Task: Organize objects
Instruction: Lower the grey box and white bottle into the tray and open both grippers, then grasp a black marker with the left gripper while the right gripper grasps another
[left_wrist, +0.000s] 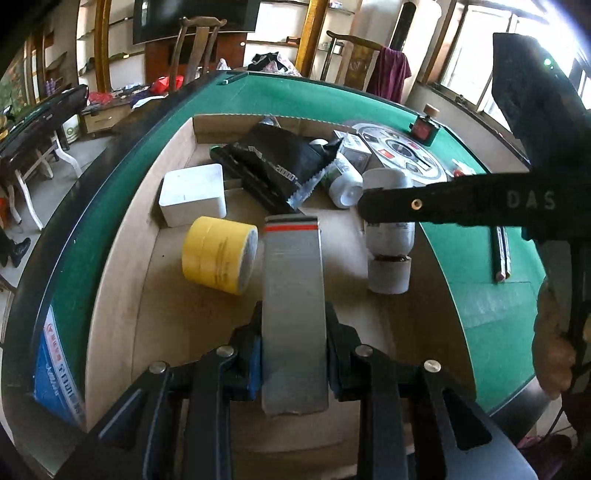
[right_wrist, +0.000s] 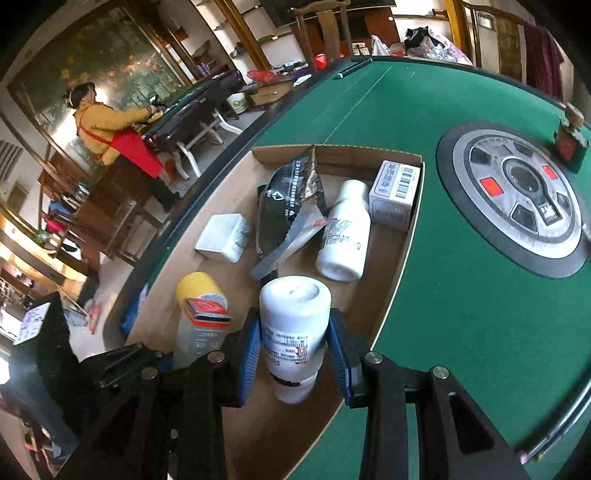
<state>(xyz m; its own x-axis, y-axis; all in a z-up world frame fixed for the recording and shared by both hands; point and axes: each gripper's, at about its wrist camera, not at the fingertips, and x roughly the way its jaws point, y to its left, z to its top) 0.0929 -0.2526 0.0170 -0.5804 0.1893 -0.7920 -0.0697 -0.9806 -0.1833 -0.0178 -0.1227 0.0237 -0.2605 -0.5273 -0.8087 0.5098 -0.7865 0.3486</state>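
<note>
- Left gripper (left_wrist: 294, 363) is clamped on a flat grey pack (left_wrist: 294, 314) with a red and black stripe at its far end; held by the near end, so the free end points into the cardboard box (left_wrist: 122, 280), presumably for setting down there.
- Right gripper (right_wrist: 294, 354) grips a white pill bottle (right_wrist: 294, 325) by its labelled body, blue pads (right_wrist: 248, 354) on either side. The bottle hangs over the box's near part, apparently cap toward the camera; label has red and black print, too small to read.
- The box sits on the green table (right_wrist: 443, 332), and already holds things: yellow tape roll (left_wrist: 219, 254) on its side, white square container (left_wrist: 193, 194), black foil pouch (left_wrist: 275, 162) with a torn serrated edge, a second white bottle (right_wrist: 343, 236) lying down, a small white carton (right_wrist: 395, 194) with a barcode.
- Readable: "2000" on the pouch; "DAS" on the right gripper's arm. Other print blurred.
- Judgement: both held things look bound for the box's open floor near the tape roll; the box is filling, so free spots are few.
- 1 pencil (left_wrist: 501, 254) lies on the table outside the box, not yet gathered.
</note>
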